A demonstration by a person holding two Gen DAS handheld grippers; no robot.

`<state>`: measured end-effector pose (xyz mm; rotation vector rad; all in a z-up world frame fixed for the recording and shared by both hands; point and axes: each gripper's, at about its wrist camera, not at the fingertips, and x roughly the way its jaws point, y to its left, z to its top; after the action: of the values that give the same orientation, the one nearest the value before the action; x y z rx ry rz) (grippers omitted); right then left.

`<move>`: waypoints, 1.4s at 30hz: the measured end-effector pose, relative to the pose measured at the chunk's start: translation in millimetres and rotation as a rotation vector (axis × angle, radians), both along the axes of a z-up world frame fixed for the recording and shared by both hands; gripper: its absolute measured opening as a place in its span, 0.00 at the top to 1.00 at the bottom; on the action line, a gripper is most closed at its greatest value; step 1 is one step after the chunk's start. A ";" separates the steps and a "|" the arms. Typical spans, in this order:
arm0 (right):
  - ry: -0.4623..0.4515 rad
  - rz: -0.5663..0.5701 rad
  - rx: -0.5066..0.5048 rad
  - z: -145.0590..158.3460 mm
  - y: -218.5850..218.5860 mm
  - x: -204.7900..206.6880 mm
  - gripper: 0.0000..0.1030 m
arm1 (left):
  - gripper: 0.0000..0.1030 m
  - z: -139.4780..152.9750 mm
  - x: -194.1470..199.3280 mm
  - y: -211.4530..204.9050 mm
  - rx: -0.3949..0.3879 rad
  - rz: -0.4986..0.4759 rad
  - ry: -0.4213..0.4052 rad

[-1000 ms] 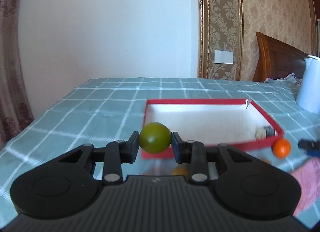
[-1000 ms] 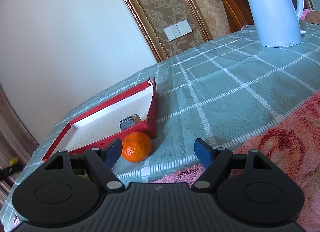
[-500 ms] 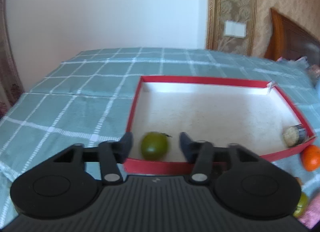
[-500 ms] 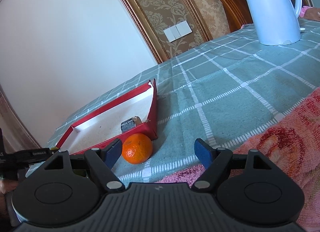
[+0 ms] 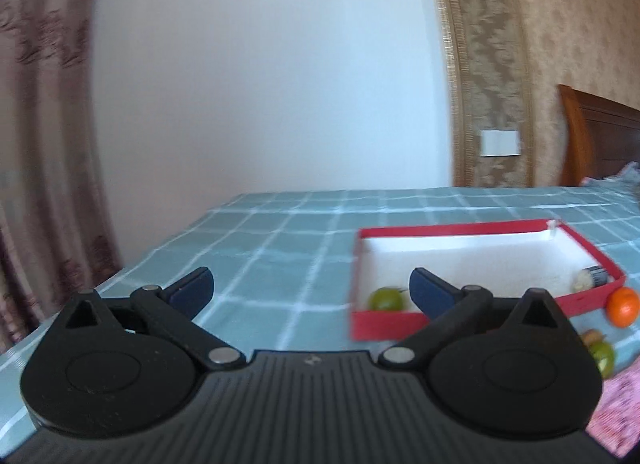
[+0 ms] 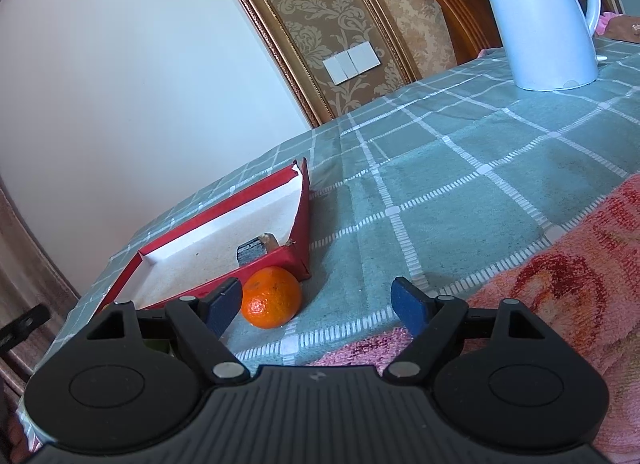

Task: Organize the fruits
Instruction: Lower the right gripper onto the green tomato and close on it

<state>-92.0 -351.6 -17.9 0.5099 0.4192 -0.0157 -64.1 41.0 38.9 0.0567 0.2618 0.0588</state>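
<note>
So the thing that matters for the next move, I'd guess: the orange [image 6: 272, 297] sits on the cloth just outside the red tray's [image 6: 256, 270] near corner, touching or nearly touching its wall, and it's right in front of the right gripper [image 6: 316, 306], just beside the left blue pad and a bit left of the centre of the gap. That hand is clearly the nearer one, jaws spread wide with nothing between them. The left gripper [image 5: 310, 288] has just been opening and now stands fully apart and empty; the green fruit [image 5: 386, 299] lies inside the tray [image 5: 384, 326] in its near left corner, off to the right of that gap. From the left view the orange [image 5: 622, 306] is far right, well apart from that gripper, and another green fruit [image 5: 602, 356] waits on the cloth below it, next to something small and brownish I can't make out. Shapes: orange is round, dimpled, glossy, no long axis so any approach angle works, but it may roll. Tray is shallow cardboard, red outside, white inside, with a small dark and pale object [image 6: 256, 250] in its corner. Cloth [image 6: 440, 184] is soft teal check, pink towel [image 6: 560, 284] at the right, smooth white kettle [image 6: 540, 16] well behind.
</note>
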 end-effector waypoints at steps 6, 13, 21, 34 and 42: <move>0.015 -0.002 -0.015 0.2 1.8 2.3 0.21 | 0.00 -23.4 19.2 35.2 -0.076 0.137 0.173; 0.007 0.008 -0.099 6.0 15.8 -0.9 0.21 | 0.00 -29.7 25.6 56.8 -0.180 0.147 0.255; -0.035 0.138 -0.216 21.8 67.7 -16.2 0.21 | 0.00 -38.5 38.6 65.7 -0.251 0.112 0.347; -0.035 0.217 -0.364 27.8 119.2 -20.2 0.21 | 0.00 -40.0 41.6 58.0 -0.200 0.129 0.366; -0.007 0.213 -0.392 26.1 127.5 -15.6 0.21 | 0.00 -39.9 41.5 58.1 -0.200 0.128 0.366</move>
<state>-107.6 -224.1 8.3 0.0780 0.4486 0.1072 -22.7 99.1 -1.0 -0.1500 0.6357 0.1499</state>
